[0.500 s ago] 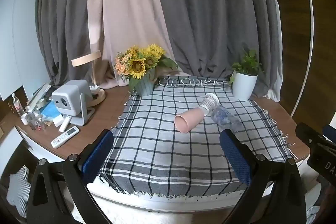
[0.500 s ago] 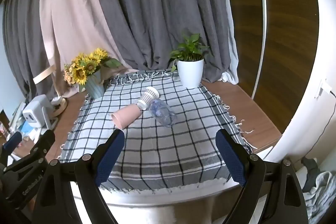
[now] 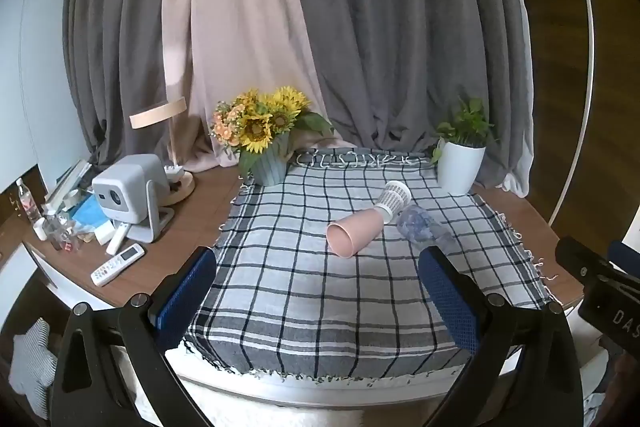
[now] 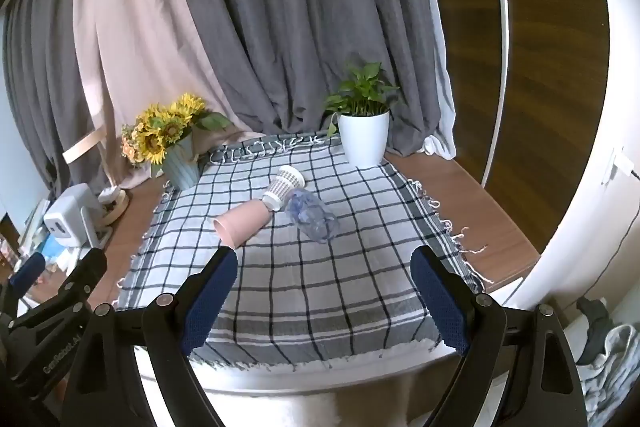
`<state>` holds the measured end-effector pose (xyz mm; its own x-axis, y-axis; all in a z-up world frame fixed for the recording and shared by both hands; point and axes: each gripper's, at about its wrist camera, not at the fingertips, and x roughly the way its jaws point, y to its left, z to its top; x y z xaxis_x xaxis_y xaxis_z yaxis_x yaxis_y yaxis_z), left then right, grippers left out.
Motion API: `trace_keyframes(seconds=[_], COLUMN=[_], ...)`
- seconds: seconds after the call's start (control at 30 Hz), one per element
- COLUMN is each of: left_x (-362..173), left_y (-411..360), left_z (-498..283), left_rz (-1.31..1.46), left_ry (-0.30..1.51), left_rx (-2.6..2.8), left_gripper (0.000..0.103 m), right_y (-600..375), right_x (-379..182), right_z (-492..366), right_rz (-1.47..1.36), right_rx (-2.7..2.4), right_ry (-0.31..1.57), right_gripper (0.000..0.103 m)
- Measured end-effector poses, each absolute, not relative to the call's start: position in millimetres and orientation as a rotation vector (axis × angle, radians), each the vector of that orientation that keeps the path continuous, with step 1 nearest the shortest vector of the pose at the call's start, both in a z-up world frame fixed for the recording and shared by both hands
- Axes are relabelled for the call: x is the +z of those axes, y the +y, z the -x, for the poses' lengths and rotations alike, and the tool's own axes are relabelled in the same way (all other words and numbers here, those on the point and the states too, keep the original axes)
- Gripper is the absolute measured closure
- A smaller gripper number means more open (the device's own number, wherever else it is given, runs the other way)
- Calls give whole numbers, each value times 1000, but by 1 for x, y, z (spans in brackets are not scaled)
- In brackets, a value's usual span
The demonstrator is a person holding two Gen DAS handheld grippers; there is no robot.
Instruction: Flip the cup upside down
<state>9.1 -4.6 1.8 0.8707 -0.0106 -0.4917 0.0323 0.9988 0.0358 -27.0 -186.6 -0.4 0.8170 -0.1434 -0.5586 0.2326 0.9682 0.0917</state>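
Observation:
A pink cup (image 3: 355, 231) lies on its side on the checked cloth (image 3: 304, 291), mouth toward me and to the left; it also shows in the right wrist view (image 4: 241, 224). A white patterned cup (image 3: 394, 198) lies on its side just behind it, and a clear bluish cup (image 3: 420, 227) lies to its right. My left gripper (image 3: 316, 295) is open and empty, above the near edge of the cloth. My right gripper (image 4: 324, 295) is open and empty, also short of the cups.
A sunflower vase (image 3: 269, 163) stands at the cloth's back left and a white potted plant (image 3: 459, 167) at the back right. A projector (image 3: 128, 195), a lamp (image 3: 168, 147), remotes (image 3: 118, 263) and small clutter fill the wooden table's left side. Curtains hang behind.

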Motion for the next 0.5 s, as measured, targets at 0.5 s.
trace_keyframes(seconds=[0.5], left_x=[-1], left_y=[-7], left_z=[-7], left_rz=[-36], left_ry=[519], left_rx=[-38], left_gripper=[0], right_y=[-184], right_x=[1], right_z=[22], right_rz=[-156], right_rx=[-200], right_ry=[585], right_gripper=[14])
